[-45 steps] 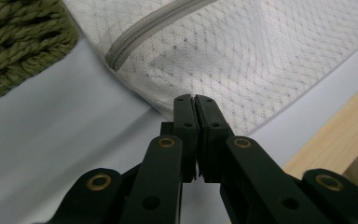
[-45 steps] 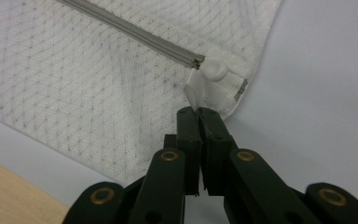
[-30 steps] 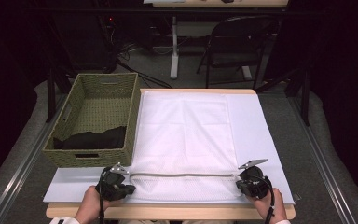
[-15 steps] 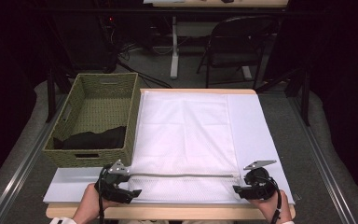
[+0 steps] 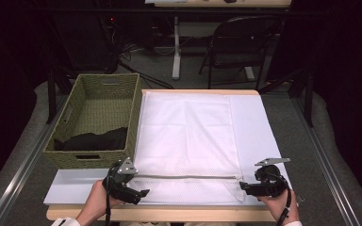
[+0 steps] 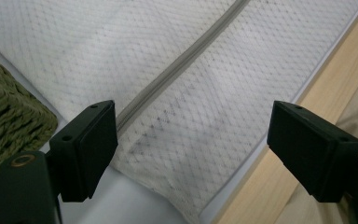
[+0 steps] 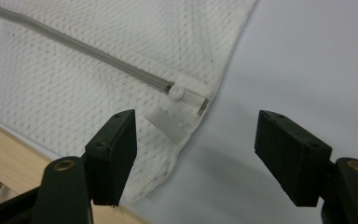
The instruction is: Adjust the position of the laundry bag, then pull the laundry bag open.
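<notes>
A white mesh bag [image 5: 184, 136] lies flat on the table, its grey zipper [image 5: 188, 177] running along the near edge. My left gripper [image 5: 141, 193] hovers over the bag's near left corner [image 6: 168, 154]. Its jaws have just been opening and stand open [image 6: 193, 126], touching nothing. My right gripper [image 5: 243, 187] is at the near right corner. It has also just been opening and stands open [image 7: 196, 135] above the zipper pull [image 7: 179, 93] and a white tab [image 7: 165, 122], apart from both.
A green woven basket [image 5: 66, 127] with a black cloth [image 5: 92, 140] in it stands left of the bag. A white mat [image 5: 259, 127] covers the wooden table [image 5: 169, 214]. A folding chair [image 5: 240, 42] stands beyond the table.
Both grippers were shut at the ends of the zipper. Their jaws have now opened off the bag, and the hands have drawn back a little and lifted. The bag lies still.
</notes>
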Action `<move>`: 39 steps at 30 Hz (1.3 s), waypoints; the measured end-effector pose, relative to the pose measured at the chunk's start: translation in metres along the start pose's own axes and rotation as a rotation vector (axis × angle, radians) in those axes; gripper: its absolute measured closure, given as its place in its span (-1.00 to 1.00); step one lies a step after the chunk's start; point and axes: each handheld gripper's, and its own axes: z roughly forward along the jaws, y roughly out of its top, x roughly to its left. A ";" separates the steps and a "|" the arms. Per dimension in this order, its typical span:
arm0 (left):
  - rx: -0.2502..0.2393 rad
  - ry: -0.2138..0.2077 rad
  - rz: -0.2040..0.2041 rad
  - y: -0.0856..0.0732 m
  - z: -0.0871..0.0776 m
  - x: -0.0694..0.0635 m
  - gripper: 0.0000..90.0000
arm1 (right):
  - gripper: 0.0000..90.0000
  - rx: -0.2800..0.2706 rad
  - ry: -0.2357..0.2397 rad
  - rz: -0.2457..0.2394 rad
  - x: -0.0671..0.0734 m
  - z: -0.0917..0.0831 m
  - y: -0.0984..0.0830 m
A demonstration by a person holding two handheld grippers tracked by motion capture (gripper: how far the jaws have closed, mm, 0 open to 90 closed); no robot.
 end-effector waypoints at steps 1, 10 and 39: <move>0.006 -0.001 0.006 0.002 0.000 0.001 -0.64 | -0.31 -0.008 -0.003 0.015 -0.003 -0.001 0.000; 0.000 0.000 0.047 0.016 0.009 0.000 -0.67 | -0.02 -0.015 -0.032 0.078 -0.015 0.003 0.004; 0.015 -0.008 0.058 0.018 0.017 0.002 -0.68 | 0.24 0.088 -0.021 0.100 -0.013 0.034 0.018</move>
